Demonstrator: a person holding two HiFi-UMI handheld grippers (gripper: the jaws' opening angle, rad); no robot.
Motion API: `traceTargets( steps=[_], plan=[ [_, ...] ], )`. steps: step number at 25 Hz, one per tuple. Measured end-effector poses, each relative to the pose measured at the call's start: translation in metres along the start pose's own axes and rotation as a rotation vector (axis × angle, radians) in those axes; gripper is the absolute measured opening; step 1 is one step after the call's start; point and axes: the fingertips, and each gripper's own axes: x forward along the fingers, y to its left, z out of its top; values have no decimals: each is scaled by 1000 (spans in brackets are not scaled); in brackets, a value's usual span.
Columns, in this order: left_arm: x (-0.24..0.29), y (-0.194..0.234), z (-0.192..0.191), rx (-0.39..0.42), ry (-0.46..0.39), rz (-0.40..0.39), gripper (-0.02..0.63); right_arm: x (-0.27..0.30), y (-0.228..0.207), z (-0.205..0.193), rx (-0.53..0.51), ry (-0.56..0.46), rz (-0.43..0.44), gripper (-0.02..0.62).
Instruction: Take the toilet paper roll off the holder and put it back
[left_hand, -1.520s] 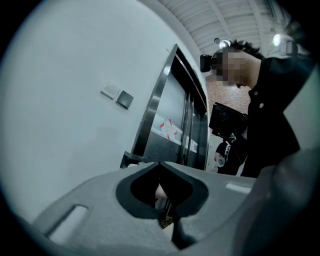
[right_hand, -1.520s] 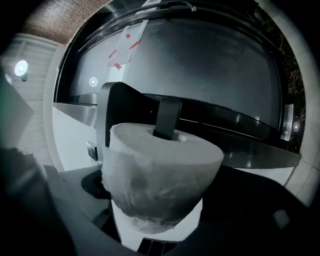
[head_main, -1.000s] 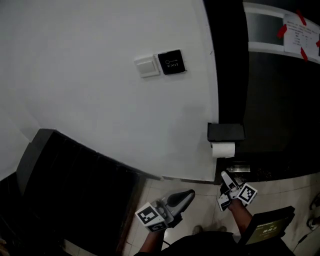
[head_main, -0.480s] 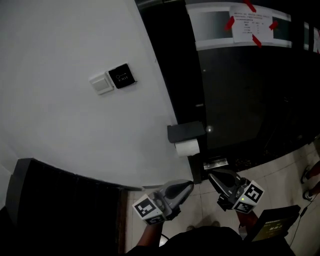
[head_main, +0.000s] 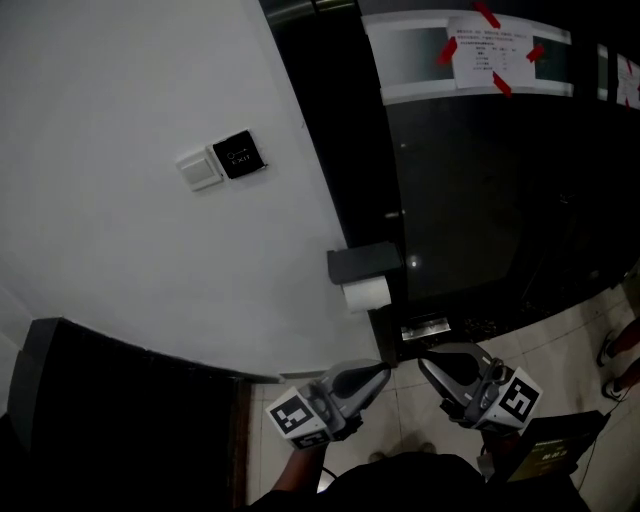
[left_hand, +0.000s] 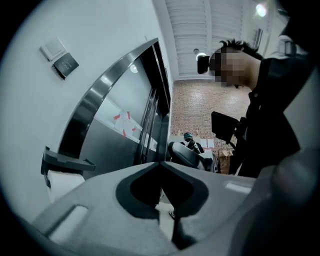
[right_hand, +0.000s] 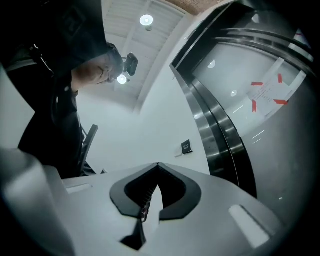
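Note:
A white toilet paper roll (head_main: 366, 293) hangs under a dark holder (head_main: 364, 262) on the edge of the white wall, at mid-frame in the head view. In the left gripper view the roll (left_hand: 62, 184) and holder (left_hand: 62, 161) show at the lower left. My left gripper (head_main: 385, 369) sits just below the roll, apart from it, jaws shut with nothing between them. My right gripper (head_main: 425, 361) is lower right of the roll, also shut and empty; its own view (right_hand: 158, 165) points up at the wall and ceiling.
A white wall carries a light switch (head_main: 199, 170) and a black exit plate (head_main: 239, 154). Dark glass panelling with a taped paper notice (head_main: 486, 52) stands right of the holder. A black cabinet (head_main: 120, 410) fills the lower left. A person stands behind in the left gripper view.
The head view swung right, so the holder now sits nearer mid-frame. My right gripper rose level with the left one and its jaws closed. The left gripper barely moved.

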Motion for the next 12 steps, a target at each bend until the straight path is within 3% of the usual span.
traceTargets(
  steps=[12],
  plan=[
    [-12, -3, 11, 22, -19, 40, 0, 11, 6, -23, -20, 69, 26, 2]
  ],
)
